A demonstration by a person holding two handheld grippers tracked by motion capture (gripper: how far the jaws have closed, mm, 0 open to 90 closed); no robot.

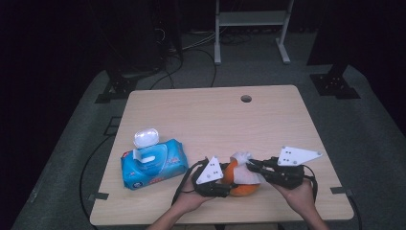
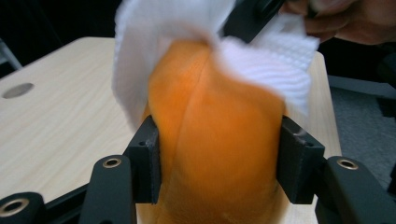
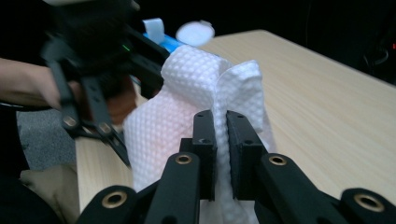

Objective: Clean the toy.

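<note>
Clamping the orange fruit (image 2: 215, 140) near the desk's (image 1: 215, 115) front edge, the left hand-held gripper (image 2: 217, 158) steadies it, while a white wipe (image 3: 196, 93) is pinched by the right hand-held gripper (image 3: 221, 154) for rubbing.

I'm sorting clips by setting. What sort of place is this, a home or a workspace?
Probably a lab or recording workspace: a bare wooden table with a cable hole, cables across grey carpet, and metal stands in a dark room.
</note>
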